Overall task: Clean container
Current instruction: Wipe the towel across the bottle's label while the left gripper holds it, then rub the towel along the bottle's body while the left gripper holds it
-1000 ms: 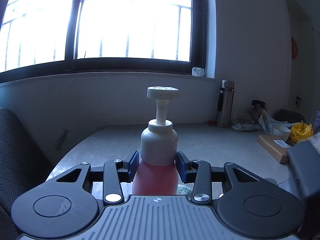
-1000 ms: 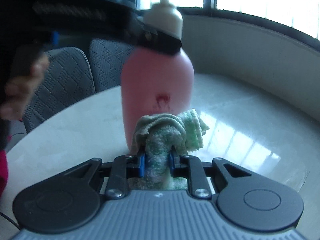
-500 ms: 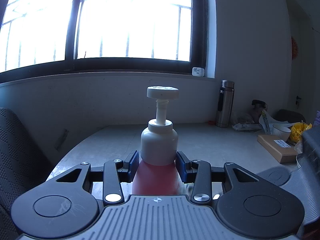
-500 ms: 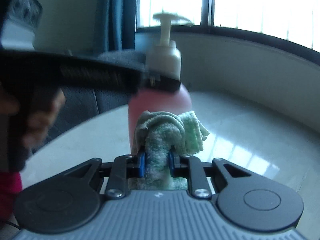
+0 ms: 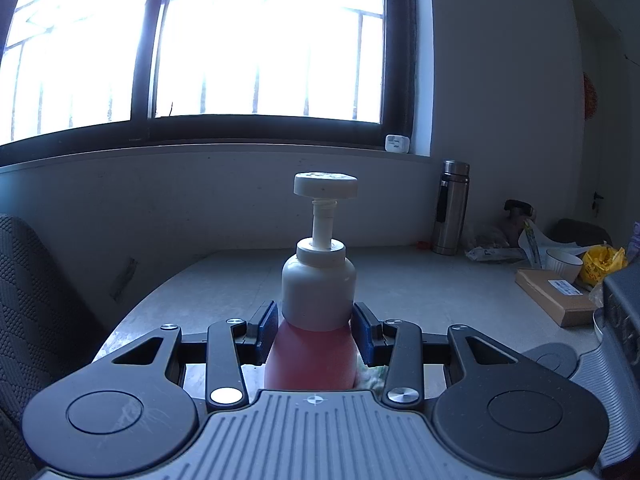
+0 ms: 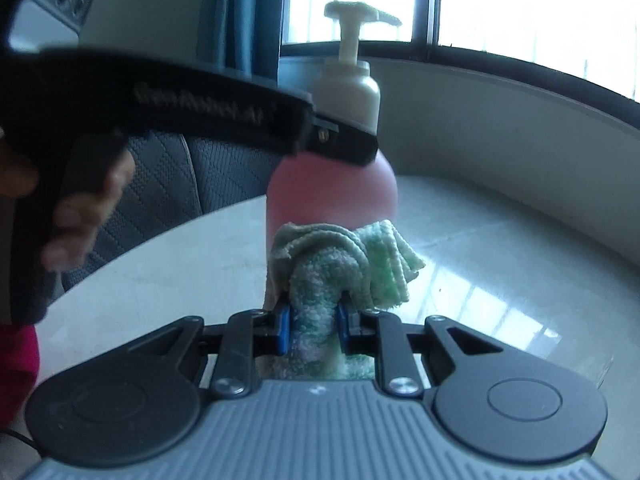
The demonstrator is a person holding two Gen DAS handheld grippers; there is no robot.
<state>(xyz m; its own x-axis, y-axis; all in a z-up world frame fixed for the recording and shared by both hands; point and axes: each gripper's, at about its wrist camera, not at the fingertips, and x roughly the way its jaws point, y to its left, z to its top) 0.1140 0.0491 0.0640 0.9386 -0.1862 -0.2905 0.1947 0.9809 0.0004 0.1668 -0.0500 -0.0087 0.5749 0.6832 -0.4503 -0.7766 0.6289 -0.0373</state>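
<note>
The left gripper (image 5: 315,334) is clamping the pump bottle (image 5: 314,354) right where the white cap meets the pink body, with its 2 blue pads squeezing in from either side. The bottle is standing upright on the pale table (image 5: 420,292), near the rounded edge on the window side, pump head up.

From the right wrist view, the right gripper (image 6: 313,330) is pinching a bunched-up green and white cloth (image 6: 340,256), jaws nearly together with the cloth wadded between them. The cloth is pressing against the lower front of the bottle (image 6: 332,196), so it's touching the pink part below where the left gripper (image 6: 344,146) is crossing it. A hand (image 6: 80,208) is wrapping around that gripper's handle on the left, a bit blurry.

Further back on the table, well apart from the bottle, a steel flask (image 5: 450,208) is standing by the wall, with a white bowl (image 5: 564,266), a cardboard box (image 5: 554,294) and a yellow bag (image 5: 602,264) sitting off to the right. A dark chair (image 5: 28,320) is showing at the left edge.
</note>
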